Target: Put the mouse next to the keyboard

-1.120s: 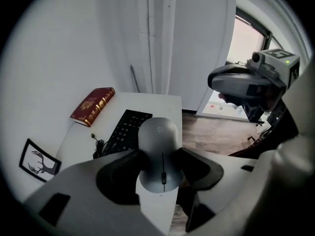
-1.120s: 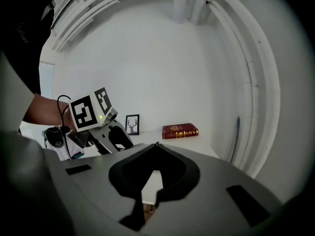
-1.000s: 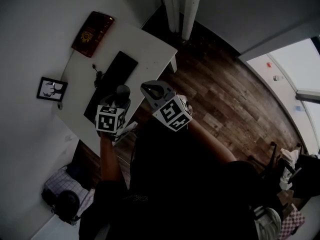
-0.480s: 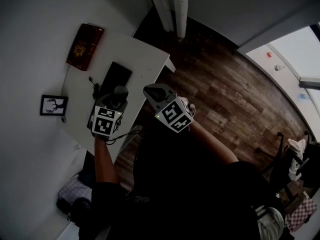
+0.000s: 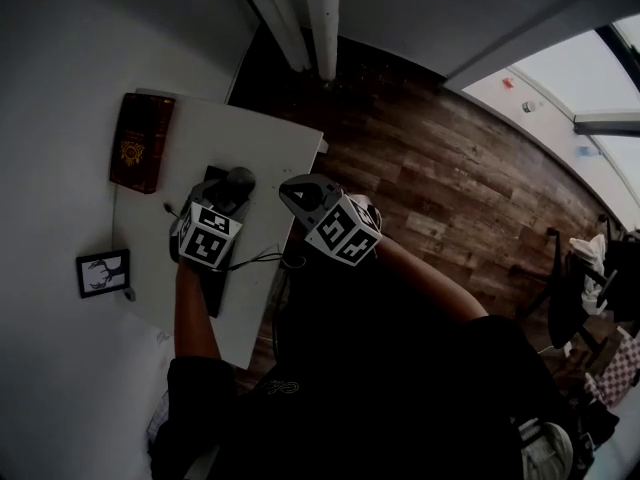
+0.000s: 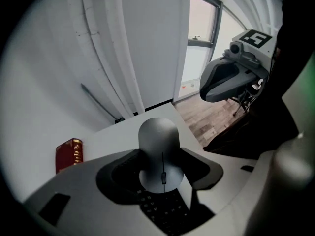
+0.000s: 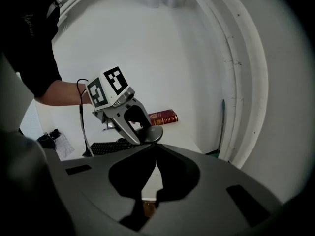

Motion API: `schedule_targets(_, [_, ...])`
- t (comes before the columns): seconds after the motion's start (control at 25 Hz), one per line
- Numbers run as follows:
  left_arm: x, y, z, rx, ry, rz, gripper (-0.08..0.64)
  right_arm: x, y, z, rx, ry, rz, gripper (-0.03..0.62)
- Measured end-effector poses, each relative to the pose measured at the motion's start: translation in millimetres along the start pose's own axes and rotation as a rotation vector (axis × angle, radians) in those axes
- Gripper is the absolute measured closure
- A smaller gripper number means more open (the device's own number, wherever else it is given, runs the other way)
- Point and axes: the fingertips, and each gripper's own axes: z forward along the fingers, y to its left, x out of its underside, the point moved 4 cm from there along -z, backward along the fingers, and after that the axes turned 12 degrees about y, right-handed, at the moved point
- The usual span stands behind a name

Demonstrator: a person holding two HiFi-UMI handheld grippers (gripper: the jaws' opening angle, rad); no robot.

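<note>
Left tongs (image 6: 161, 157): jaws well apart, clamped on either side of a grey mouse (image 6: 158, 136), with the scroll wheel facing the camera. The mouse is held above the black keyboard (image 6: 165, 208); keys show directly beneath it. I cannot tell whether it clears the keys or rests on them.

Right tongs (image 7: 156, 150): tips together, nothing between them. Only a narrow slit further back shows table and floor through it. They hang off the table's edge, beside the left tongs and slightly apart from them.

White table (image 5: 265, 138) stands against a white wall. The keyboard lies lengthwise along its middle. A red book (image 5: 140, 143) lies flat near the far end, apart from the keyboard. A small framed picture (image 5: 103, 273) stands at the wall-side edge, close to the keyboard's near end. A thin dark cable (image 5: 255, 260) trails from the left tongs over the table's front edge. Dark wood floor (image 5: 430, 178) lies to the right of the table.
</note>
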Motion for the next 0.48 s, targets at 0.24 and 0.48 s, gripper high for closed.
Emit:
schedule_targets(0.24, [-20,27,30,0.029,0.050,0.238,0.299,4,-22,35,0.009,0.072,0.022,0.571])
schedule_targets(0.48, [-28,43,62,0.040,0.114,0.533,0.299,7,-38,61,0.032,0.129,0.070,0.571])
